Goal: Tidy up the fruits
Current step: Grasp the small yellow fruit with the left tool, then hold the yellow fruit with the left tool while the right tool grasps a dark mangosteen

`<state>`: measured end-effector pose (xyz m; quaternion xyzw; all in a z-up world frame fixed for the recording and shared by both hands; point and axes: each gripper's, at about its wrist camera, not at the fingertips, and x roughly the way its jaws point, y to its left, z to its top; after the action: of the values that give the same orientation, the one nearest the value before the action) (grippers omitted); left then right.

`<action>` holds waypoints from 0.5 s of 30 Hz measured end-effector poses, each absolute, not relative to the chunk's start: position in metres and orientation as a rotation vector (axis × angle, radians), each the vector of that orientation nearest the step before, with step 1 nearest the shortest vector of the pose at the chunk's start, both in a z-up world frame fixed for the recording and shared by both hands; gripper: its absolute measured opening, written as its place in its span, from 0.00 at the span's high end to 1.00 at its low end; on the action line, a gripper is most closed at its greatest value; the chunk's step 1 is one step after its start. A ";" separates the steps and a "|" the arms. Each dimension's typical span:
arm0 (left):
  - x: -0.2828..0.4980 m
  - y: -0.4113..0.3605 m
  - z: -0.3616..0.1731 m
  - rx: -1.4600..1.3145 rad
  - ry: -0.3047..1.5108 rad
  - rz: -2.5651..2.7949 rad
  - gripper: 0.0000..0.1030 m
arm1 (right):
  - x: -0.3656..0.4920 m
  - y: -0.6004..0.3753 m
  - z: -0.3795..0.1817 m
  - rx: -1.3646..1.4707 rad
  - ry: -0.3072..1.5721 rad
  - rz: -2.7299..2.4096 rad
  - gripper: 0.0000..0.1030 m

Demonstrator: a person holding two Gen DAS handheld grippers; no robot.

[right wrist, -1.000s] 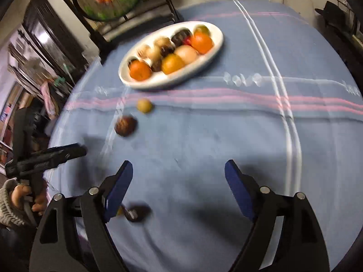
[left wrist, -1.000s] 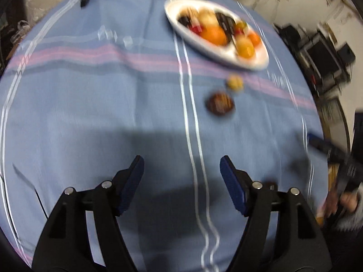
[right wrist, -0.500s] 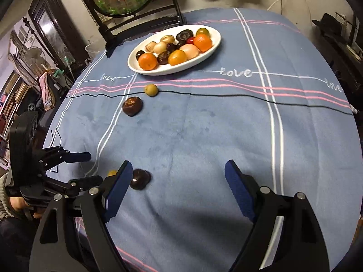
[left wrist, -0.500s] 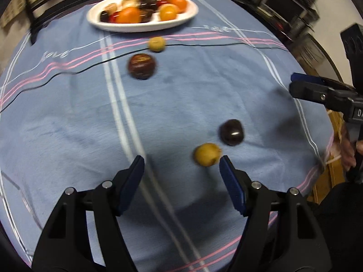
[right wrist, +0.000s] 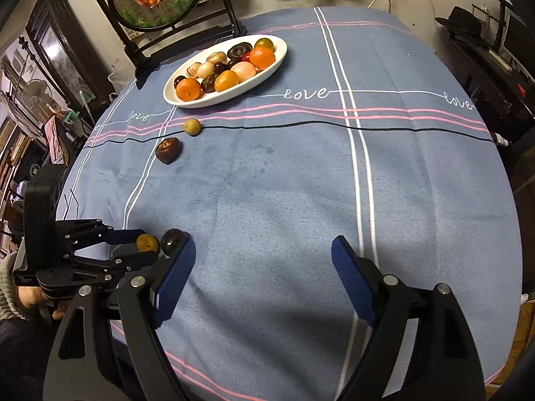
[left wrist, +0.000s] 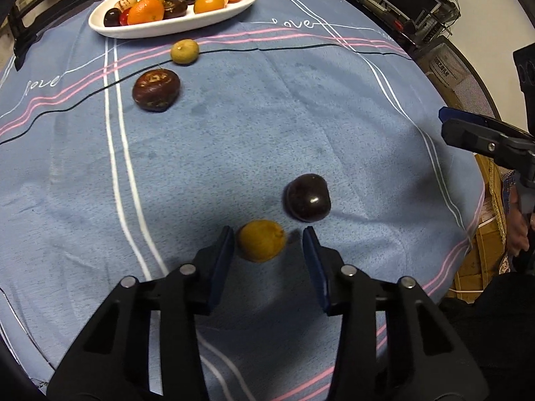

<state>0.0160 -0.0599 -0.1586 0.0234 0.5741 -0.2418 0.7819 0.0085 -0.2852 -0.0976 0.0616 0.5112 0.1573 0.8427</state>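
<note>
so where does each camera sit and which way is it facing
Left wrist: on the left gripper, angled down at the blue tablecloth; its closing jaws flank a small yellow-orange fruit, not yet pinched; the right gripper juts in at right.
Right wrist: on the open right gripper, facing the white fruit plate; a hand holds the left gripper at lower left.
Shared: plate, yellow-orange fruit, dark glossy fruit.

My colours on the cloth

Blue tablecloth (right wrist: 267, 200) striped white, pink and black; white plate (right wrist: 214, 102); my pads (left wrist: 222, 260) blue; yellow-orange fruit (left wrist: 261, 240) beside a dark glossy one (left wrist: 307, 197).
</note>
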 end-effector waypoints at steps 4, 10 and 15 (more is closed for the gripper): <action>0.016 -0.062 -0.159 0.048 1.235 -0.510 0.73 | 0.009 -0.288 -0.096 0.127 1.078 0.337 0.19; 0.003 -0.034 -0.145 0.028 1.192 -0.440 0.73 | 0.018 -0.266 -0.100 0.118 1.094 0.416 0.19; -0.009 0.009 -0.140 -0.048 1.187 -0.342 0.73 | 0.027 -0.212 -0.120 -0.003 1.162 0.543 0.19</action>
<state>-0.0088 0.0085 -0.1401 -0.0225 0.5565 -0.1603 0.8149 0.0270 -0.2122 -0.1200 -0.0016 0.5418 0.2534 0.8014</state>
